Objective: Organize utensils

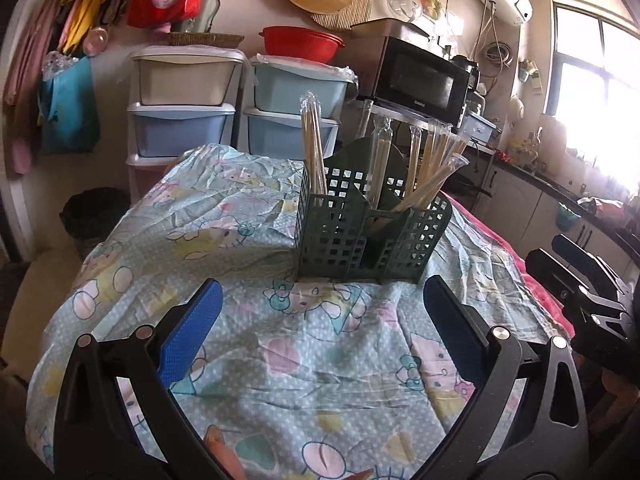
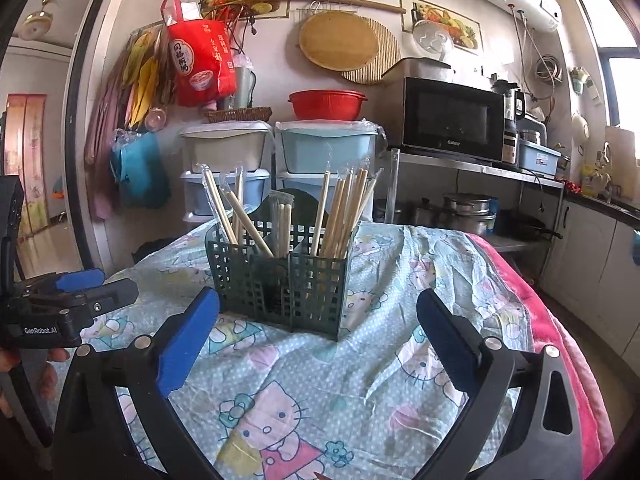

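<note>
Dark green holder point(image 2: 280, 280) — cartoon-cat cloth point(image 2: 360, 380).

Dead ahead of claw: one green lattice caddy point(image 2: 280, 280), three compartments showing in front. Wrapped chopsticks point(image 2: 344, 208) standing in it, a dozen or so; exact count not readable, sleeves overlap. Two grippers: left gripper point(image 1: 320, 320), right gripper point(image 2: 318, 330). Beyond caddy: four stacked plastic drawer bins point(image 2: 326, 148), one microwave point(image 2: 452, 118), one red basin point(image 2: 326, 104).

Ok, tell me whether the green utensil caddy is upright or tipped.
Upright. The green caddy sits flat on the cartoon-print cloth, and the wrapped chopsticks stand up out of its compartments.
</note>
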